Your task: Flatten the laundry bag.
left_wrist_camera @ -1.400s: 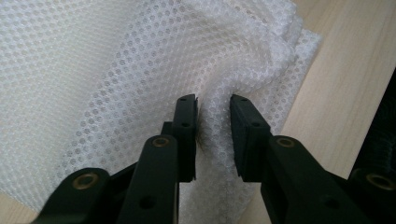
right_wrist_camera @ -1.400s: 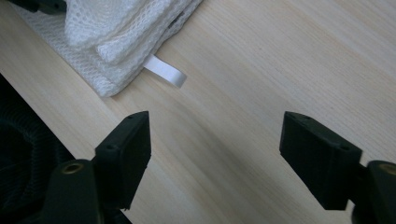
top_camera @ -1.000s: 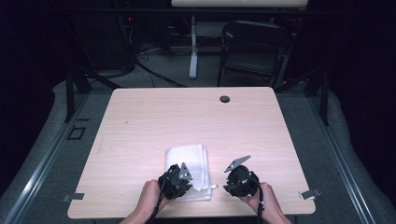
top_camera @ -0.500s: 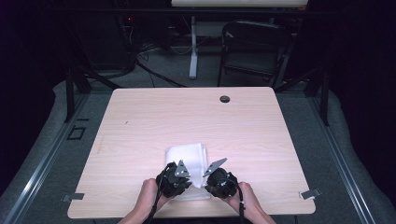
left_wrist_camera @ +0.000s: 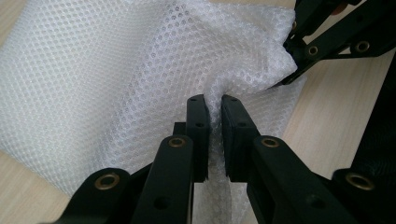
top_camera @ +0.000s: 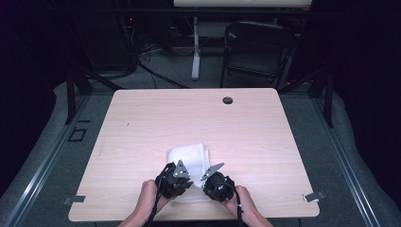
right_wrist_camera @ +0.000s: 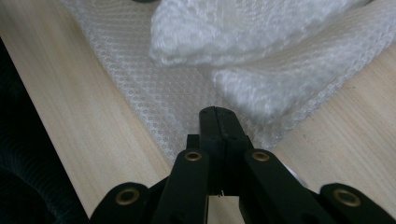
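Observation:
A white mesh cloth (top_camera: pixel 189 156) lies folded near the front of the wooden table (top_camera: pixel 156 118). My left gripper (top_camera: pixel 187 184) is at the cloth's near edge, and in the left gripper view it (left_wrist_camera: pixel 214 105) is shut on a raised fold of the mesh (left_wrist_camera: pixel 116 70). My right gripper (top_camera: pixel 204 186) sits close beside it on the right. Its jaws (right_wrist_camera: pixel 217 114) are pressed together over the thin mesh edge (right_wrist_camera: pixel 177 93). From the left gripper view, the right gripper (left_wrist_camera: pixel 287 65) pinches a bunched corner of the cloth. Thicker folded layers (right_wrist_camera: pixel 243 28) lie beyond.
A small black round grommet (top_camera: pixel 227 100) sits near the table's far edge. A dark chair (top_camera: pixel 257 47) and cables stand on the floor behind the table. Bare wood stretches to the left, right and back of the cloth.
My right gripper has moved left across the table's front to the cloth's near edge, ending close beside the left gripper. The left gripper has stayed put on the cloth.

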Tool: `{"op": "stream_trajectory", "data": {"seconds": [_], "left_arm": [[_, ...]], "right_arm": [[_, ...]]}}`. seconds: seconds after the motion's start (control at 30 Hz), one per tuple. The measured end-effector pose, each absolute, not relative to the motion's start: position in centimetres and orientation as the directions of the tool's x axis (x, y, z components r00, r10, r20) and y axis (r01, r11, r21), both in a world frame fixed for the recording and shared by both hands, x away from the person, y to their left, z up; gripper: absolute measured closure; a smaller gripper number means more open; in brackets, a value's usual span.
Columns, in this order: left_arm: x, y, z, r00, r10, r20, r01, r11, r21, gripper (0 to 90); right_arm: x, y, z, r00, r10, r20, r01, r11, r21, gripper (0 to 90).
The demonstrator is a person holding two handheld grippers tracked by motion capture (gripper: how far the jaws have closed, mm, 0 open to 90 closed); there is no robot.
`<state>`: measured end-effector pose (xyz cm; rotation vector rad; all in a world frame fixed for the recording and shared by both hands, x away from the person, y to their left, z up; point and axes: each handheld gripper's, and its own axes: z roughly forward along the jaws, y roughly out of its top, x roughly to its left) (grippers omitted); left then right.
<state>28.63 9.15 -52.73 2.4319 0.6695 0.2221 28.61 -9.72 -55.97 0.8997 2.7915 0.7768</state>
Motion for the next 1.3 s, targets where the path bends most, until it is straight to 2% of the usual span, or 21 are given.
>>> {"op": "stream_trajectory", "data": {"seconds": [0.5, 1.3], "left_arm": [[28.6, 11.2, -51.3, 0.818, 0.575, 0.014, 0.432, -0.630, 0.645, 82.4], [28.5, 14.1, -50.3, 0.777, 0.630, 0.015, 0.462, -0.585, 0.667, 82.5]], "right_arm": [[28.7, -9.8, -55.9, -0.809, 0.585, 0.056, 0.536, 0.696, 0.479, 90.0], [29.1, -10.4, -55.5, -0.769, 0.637, 0.044, 0.594, 0.688, 0.416, 90.0]]}}
